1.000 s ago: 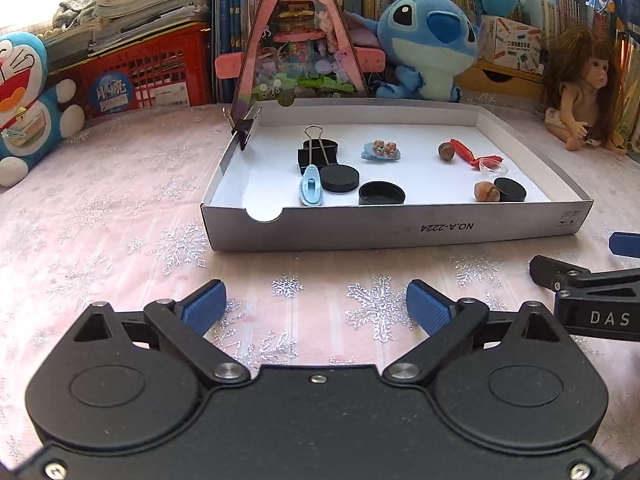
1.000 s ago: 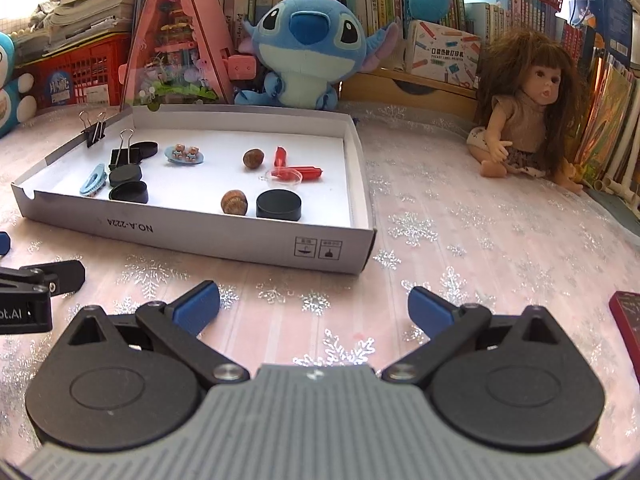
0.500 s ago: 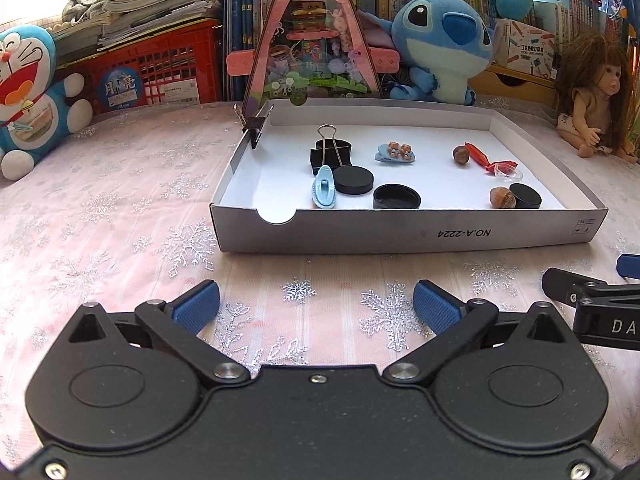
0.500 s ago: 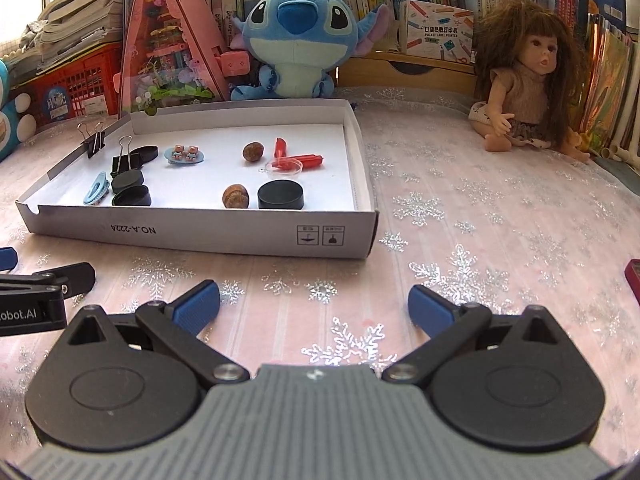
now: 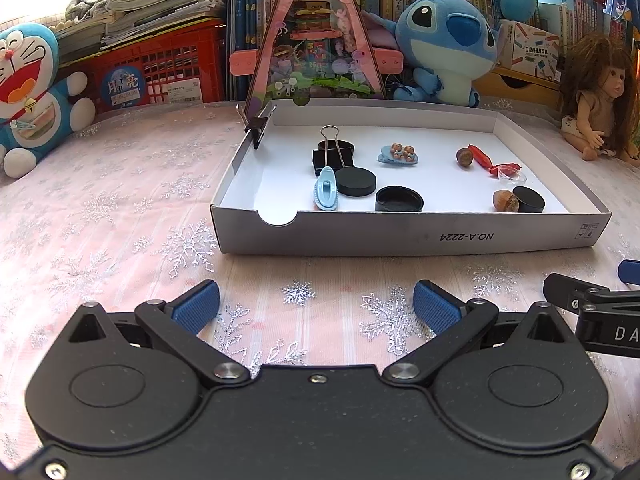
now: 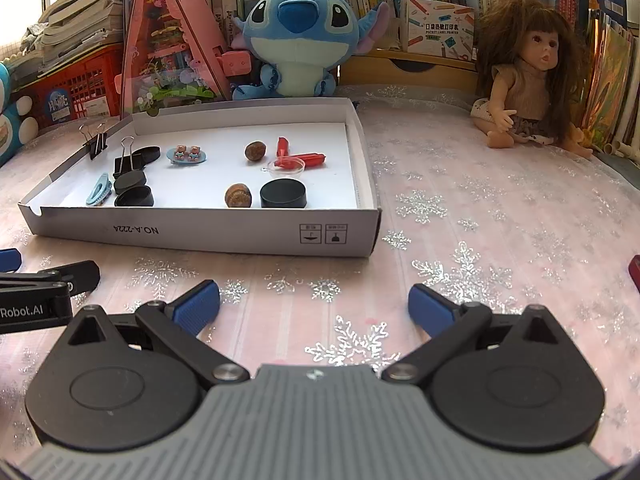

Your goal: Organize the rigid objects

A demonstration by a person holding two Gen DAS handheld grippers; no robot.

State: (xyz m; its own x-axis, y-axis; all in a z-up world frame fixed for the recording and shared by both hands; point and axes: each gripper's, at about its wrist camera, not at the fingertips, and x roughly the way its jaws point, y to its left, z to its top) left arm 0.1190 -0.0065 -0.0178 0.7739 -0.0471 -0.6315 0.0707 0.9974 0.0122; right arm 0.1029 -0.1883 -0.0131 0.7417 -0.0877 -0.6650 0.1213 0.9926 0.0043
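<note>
A shallow white cardboard tray (image 5: 400, 236) (image 6: 208, 232) sits on the pink snowflake tablecloth. In it lie black binder clips (image 5: 333, 152), a blue hair clip (image 5: 326, 190), black round caps (image 5: 356, 182) (image 6: 283, 195), a bear hair clip (image 5: 398, 154), two nuts (image 6: 238, 195) (image 6: 255, 151), red pieces (image 6: 308, 158) and a clear dish (image 6: 286, 168). My left gripper (image 5: 316, 306) is open and empty, in front of the tray. My right gripper (image 6: 314, 306) is open and empty, near the tray's right front corner.
A Stitch plush (image 6: 300, 36), a pink triangular toy house (image 5: 316, 40), a Doraemon plush (image 5: 28, 88), a red crate (image 5: 156, 76) and bookshelves stand behind the tray. A doll (image 6: 528, 84) sits at the right. A dark red object (image 6: 634, 272) lies at the far right edge.
Both grippers have drawn back slightly and levelled, so the tray sits a little farther and more centred. Both stay open and empty. Nothing in the tray moved.
</note>
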